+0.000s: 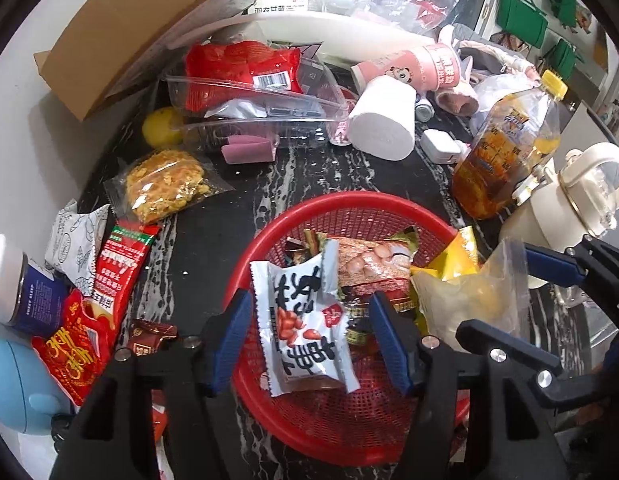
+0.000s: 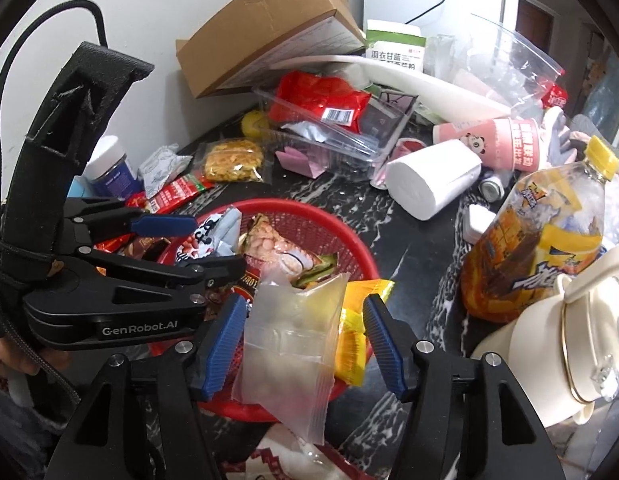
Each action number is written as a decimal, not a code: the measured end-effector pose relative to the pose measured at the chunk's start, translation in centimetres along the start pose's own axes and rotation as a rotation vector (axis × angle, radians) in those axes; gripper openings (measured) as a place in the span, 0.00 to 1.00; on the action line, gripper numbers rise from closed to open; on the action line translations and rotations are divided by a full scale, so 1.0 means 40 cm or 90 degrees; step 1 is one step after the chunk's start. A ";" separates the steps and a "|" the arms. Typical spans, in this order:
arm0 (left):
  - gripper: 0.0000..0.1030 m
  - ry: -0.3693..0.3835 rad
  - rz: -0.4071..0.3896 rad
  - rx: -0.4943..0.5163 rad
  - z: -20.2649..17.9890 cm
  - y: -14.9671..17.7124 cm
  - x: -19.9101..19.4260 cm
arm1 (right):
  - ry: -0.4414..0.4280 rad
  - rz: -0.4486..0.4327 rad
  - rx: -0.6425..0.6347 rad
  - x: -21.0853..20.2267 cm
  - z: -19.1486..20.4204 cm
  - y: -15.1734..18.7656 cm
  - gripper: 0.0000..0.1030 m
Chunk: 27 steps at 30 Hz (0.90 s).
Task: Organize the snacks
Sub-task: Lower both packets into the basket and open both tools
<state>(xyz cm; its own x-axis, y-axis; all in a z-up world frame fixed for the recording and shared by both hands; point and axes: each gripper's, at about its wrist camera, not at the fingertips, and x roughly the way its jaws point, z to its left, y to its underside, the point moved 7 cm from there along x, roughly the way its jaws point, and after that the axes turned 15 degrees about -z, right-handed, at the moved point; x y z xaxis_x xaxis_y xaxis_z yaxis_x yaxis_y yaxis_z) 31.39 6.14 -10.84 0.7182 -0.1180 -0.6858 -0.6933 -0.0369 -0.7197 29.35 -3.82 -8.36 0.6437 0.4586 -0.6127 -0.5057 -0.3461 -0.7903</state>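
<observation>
A red mesh basket [image 1: 349, 199] [image 2: 309, 209] on the dark marbled counter holds several snack packets. My left gripper [image 1: 309, 340] hangs over it with its jaws apart. A white peanut packet [image 1: 305, 320] lies between them, and neither pad presses it. My right gripper [image 2: 305, 340] is over the basket's right side, also open. A translucent packet [image 2: 289, 344] stands between its fingers, leaning towards the left pad and clear of the right one. Each gripper shows in the other's view: right gripper [image 1: 513, 300], left gripper [image 2: 197, 244].
Loose snacks lie left of the basket: a yellow crisp cake pack [image 1: 165, 184], a red sachet [image 1: 121, 264], a white packet [image 1: 73, 236]. Behind are a clear tray [image 1: 245, 96], a paper roll [image 1: 383, 124] and a cardboard box [image 1: 121, 28]. A tea bottle [image 1: 505, 148] and cream jug [image 2: 557, 344] stand right.
</observation>
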 end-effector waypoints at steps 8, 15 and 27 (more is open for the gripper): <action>0.58 0.009 -0.028 0.011 -0.015 -0.018 -0.038 | -0.001 -0.020 0.002 -0.027 -0.006 -0.012 0.59; 0.58 0.012 -0.052 0.022 -0.024 -0.036 -0.076 | 0.012 -0.026 0.000 -0.044 -0.018 -0.017 0.59; 0.58 0.008 -0.052 0.027 -0.027 -0.017 -0.094 | -0.007 0.000 0.025 -0.036 -0.014 0.031 0.22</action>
<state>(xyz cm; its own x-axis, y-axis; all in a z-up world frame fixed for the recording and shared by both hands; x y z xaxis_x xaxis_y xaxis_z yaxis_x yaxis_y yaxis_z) 29.09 5.52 -7.63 0.7709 -0.1289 -0.6238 -0.6295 -0.0040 -0.7770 28.10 -5.37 -8.47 0.6378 0.4675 -0.6121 -0.5280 -0.3132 -0.7894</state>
